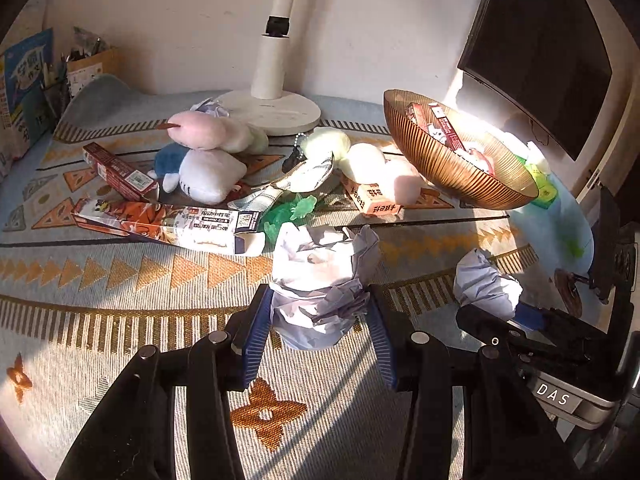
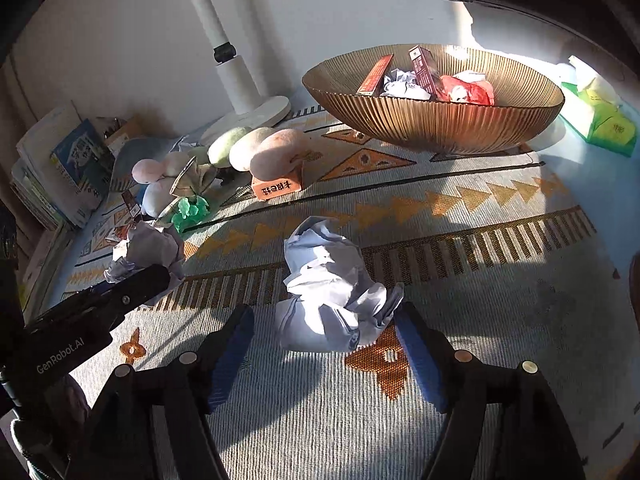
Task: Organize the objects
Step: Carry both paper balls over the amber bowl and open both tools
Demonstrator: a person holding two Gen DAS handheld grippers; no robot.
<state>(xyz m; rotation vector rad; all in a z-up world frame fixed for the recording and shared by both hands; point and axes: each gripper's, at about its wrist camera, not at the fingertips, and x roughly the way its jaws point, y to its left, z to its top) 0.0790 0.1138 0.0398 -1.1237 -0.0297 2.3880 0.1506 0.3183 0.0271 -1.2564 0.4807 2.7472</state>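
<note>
Left wrist view: the left gripper (image 1: 318, 322) clamps 1 crumpled paper ball (image 1: 322, 280) between its blue pads, the ribbed bowl (image 1: 448, 164) ahead to its right.

Right wrist view: the right gripper (image 2: 326, 344) stands wide around a second paper wad (image 2: 332, 292), the left pad clear of it, the bowl (image 2: 432, 120) beyond.

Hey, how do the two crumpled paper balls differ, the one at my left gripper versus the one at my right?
The left paper ball is pinched between the left gripper's jaws; the right paper ball lies loose between the right gripper's wide-open jaws. The left one sits nearer the plush toys, the right one nearer the bowl. Both are pale crumpled paper.
</note>
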